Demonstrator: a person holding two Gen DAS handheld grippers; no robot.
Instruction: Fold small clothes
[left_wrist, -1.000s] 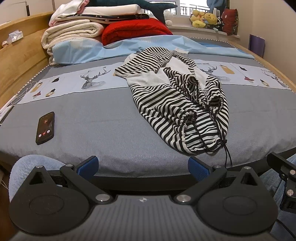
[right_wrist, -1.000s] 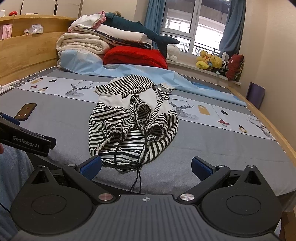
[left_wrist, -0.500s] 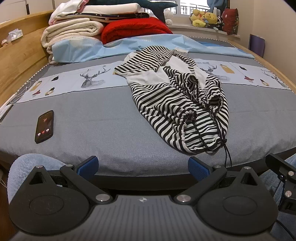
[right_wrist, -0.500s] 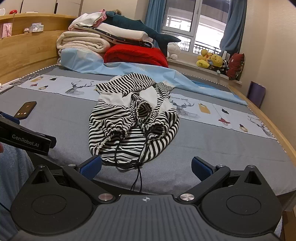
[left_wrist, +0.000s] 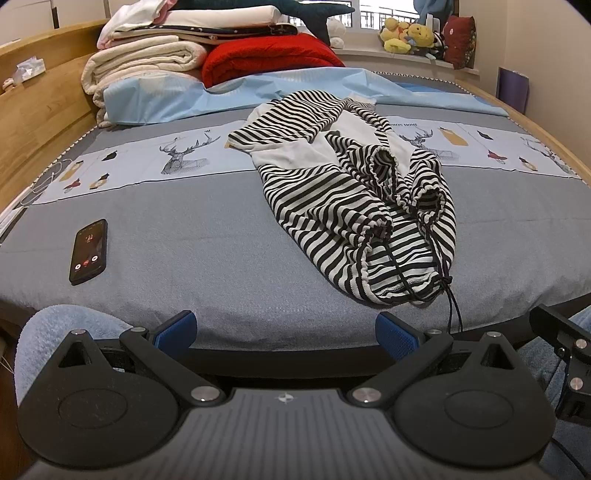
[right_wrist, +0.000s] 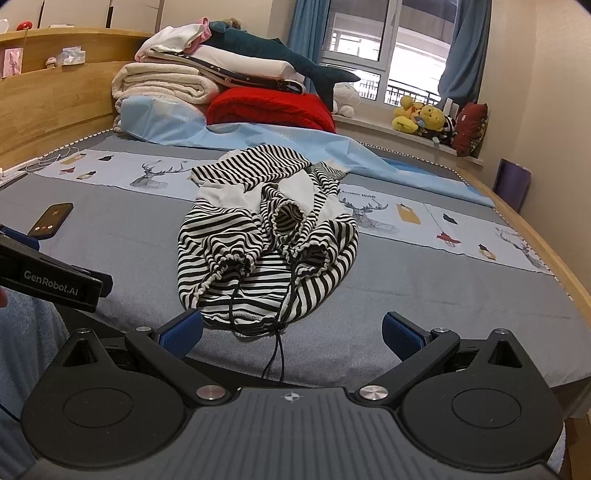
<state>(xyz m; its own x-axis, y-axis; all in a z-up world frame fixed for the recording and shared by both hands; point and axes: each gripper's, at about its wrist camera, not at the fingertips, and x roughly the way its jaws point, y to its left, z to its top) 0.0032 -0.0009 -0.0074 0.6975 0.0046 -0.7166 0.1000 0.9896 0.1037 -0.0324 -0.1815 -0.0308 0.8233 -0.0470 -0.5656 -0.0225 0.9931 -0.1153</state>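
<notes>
A crumpled black-and-white striped garment (left_wrist: 343, 195) with white panels and a black drawstring (left_wrist: 452, 299) lies on the grey bed cover (left_wrist: 207, 236); it also shows in the right wrist view (right_wrist: 266, 243). My left gripper (left_wrist: 286, 330) is open and empty at the bed's near edge, left of the garment's hem. My right gripper (right_wrist: 291, 332) is open and empty, just short of the hem, with the drawstring (right_wrist: 277, 350) hanging between its fingers. The left gripper's body (right_wrist: 51, 284) shows at the left of the right wrist view.
A black phone (left_wrist: 88, 251) lies on the bed at the left. Folded blankets (left_wrist: 147, 62), a red quilt (left_wrist: 269, 55) and a light blue sheet (left_wrist: 177, 99) are piled at the headboard. Plush toys (right_wrist: 424, 118) sit on the window sill. A wooden bed frame (right_wrist: 546, 251) runs along the right.
Both grippers have edged forward and slightly up toward the bed; the garment looks a little nearer. Nothing has been taken hold of.
</notes>
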